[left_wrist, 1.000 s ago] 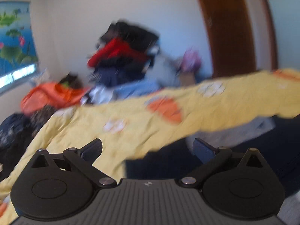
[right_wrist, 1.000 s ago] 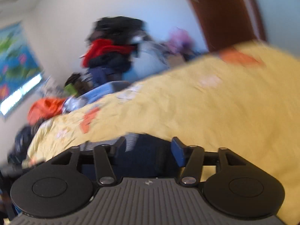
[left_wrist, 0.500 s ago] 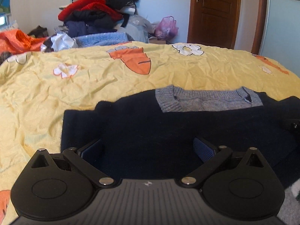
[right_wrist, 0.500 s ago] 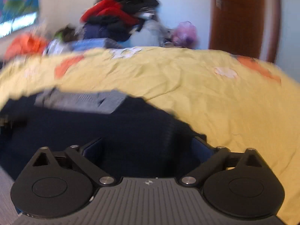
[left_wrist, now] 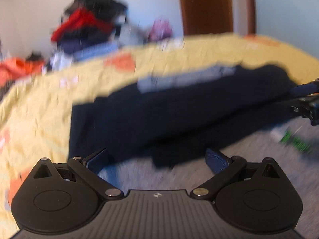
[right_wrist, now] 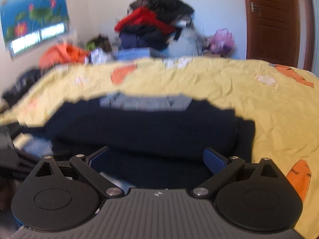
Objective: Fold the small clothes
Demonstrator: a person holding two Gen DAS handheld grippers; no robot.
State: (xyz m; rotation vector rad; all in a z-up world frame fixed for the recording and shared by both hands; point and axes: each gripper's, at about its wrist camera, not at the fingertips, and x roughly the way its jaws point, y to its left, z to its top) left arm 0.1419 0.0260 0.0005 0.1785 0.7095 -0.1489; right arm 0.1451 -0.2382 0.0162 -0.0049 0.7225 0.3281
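A dark navy sweater [left_wrist: 179, 115] with a grey knitted band [left_wrist: 185, 77] lies spread on the yellow carrot-print bedsheet [left_wrist: 39, 103]. My left gripper [left_wrist: 156, 155] is open just above the sweater's near edge, with grey cloth [left_wrist: 249, 149] under its fingers and nothing pinched. In the right wrist view the same sweater [right_wrist: 143, 131] fills the middle. My right gripper [right_wrist: 156, 155] hovers over its near part with jaws wide and closing; dark cloth lies between the fingers, not pressed. That gripper's blue finger [left_wrist: 305, 90] also shows at the right edge of the left wrist view.
A tall pile of clothes [right_wrist: 155, 25] stands beyond the bed, beside orange cloth [right_wrist: 63, 53] and a purple bag [right_wrist: 221, 39]. A brown door [right_wrist: 273, 20] is at the back right and a flower poster [right_wrist: 33, 16] on the left wall.
The right jaws widened from half open a second ago. Both views have sunk toward the sweater's near edge; grey cloth now shows under the left fingers.
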